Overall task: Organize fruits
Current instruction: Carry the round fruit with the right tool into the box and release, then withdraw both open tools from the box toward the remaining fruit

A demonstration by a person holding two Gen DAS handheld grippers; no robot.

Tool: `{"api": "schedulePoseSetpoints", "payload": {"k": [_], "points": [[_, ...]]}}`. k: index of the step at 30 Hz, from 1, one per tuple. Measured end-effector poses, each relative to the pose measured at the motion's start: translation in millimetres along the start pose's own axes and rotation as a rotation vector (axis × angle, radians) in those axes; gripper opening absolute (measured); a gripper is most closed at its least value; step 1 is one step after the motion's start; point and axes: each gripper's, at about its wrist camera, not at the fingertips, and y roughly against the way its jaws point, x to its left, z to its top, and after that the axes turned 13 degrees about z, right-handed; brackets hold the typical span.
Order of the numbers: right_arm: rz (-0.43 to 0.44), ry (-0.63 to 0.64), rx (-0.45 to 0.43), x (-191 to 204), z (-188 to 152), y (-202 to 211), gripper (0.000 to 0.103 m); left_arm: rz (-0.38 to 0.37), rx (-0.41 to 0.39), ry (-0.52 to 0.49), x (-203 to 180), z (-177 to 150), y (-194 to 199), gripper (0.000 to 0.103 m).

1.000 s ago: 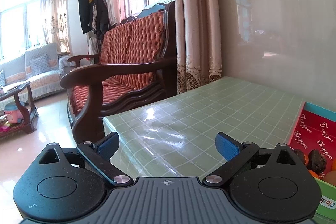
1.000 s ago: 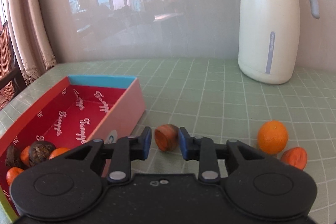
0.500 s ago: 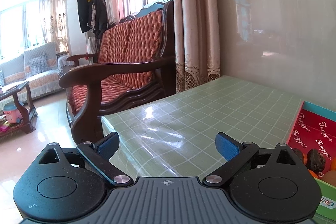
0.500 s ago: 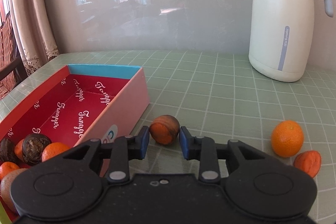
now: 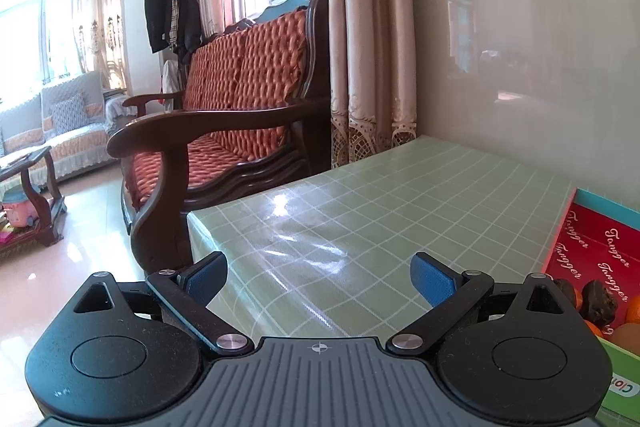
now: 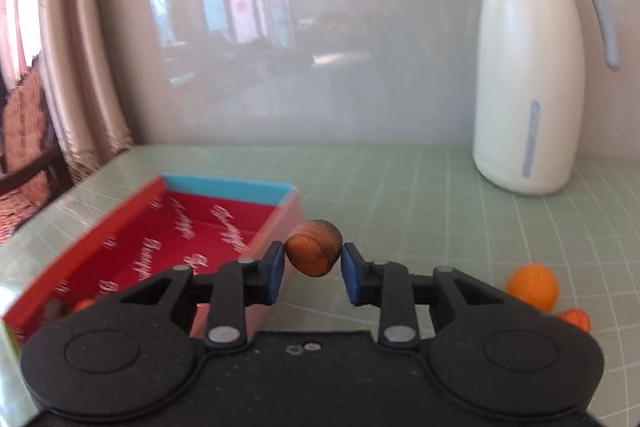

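1. Your right gripper (image 6: 313, 264) has the round brown-orange fruit (image 6: 314, 247) pinched, just right of the red cardboard box (image 6: 120, 247).
2. Your left gripper (image 5: 319, 277) sits spread wide, holding nothing, above the green checked table (image 5: 400, 203).

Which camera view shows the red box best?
The right wrist view: the box shows its red inside, blue far wall and pink side, though blurred. The left wrist view shows only one corner of it, cut by the edge.

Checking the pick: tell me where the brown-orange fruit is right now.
In the right wrist view, the brown-orange fruit sits clamped in the right gripper, by the red box's right wall.
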Motion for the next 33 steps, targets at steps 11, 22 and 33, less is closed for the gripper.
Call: {"api": "schedulePoseSetpoints", "payload": {"k": [11,22,33], "points": [[0.107,0.156,0.077,55,-13,-14,0.030,-0.008,-0.013,-0.017,-7,-1,4,0.097],[0.086,0.138,0.012,49,-5,10,0.038,-0.017,-0.027,-0.026,-14,-1,12,0.097],[-0.029,0.094,-0.031,21,-4,41,0.056,-0.036,-0.044,-0.040,-23,-2,22,0.098]]}}
